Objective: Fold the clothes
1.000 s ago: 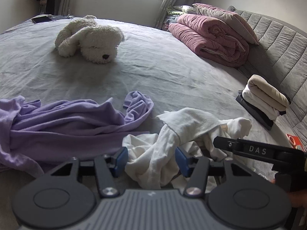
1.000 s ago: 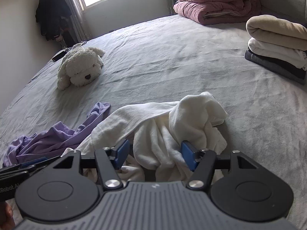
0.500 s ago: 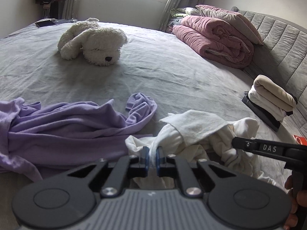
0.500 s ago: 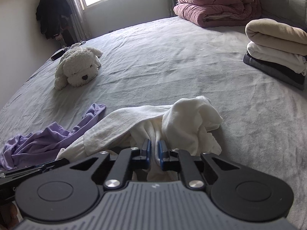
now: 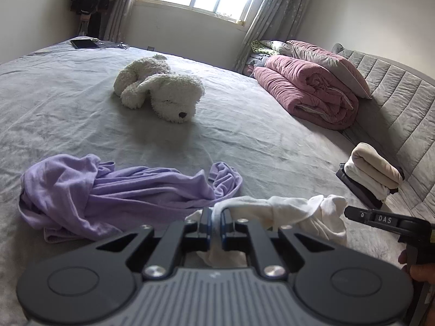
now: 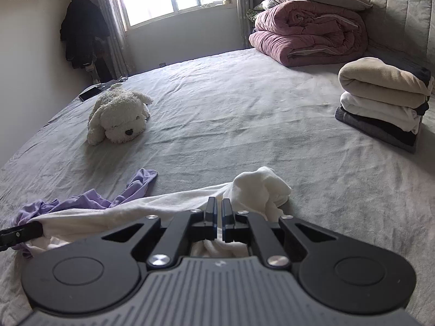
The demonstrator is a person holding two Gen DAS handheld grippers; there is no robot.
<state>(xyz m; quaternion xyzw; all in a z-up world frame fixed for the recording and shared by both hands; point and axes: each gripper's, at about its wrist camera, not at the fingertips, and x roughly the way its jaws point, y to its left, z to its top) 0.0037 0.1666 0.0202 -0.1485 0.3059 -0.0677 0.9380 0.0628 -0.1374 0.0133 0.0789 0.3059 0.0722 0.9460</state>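
A crumpled white garment point(image 5: 288, 212) hangs stretched between my two grippers above the grey bed point(image 5: 244, 135). My left gripper point(image 5: 215, 221) is shut on one end of it. My right gripper point(image 6: 219, 218) is shut on the other end of the white garment point(image 6: 258, 187). The right gripper's arm shows at the right in the left wrist view point(image 5: 380, 220). A crumpled purple garment point(image 5: 108, 190) lies on the bed to the left, and it also shows in the right wrist view point(image 6: 87, 201).
A white plush dog point(image 5: 160, 89) lies mid-bed. A stack of folded clothes point(image 6: 386, 100) sits at the right by the headboard point(image 6: 402, 8). A rolled pink duvet point(image 6: 307, 32) with a pillow lies at the far right. A tablet point(image 5: 84, 44) lies at the far edge.
Both grippers went from open to shut on the white garment, then lifted it and pulled it taut between them.
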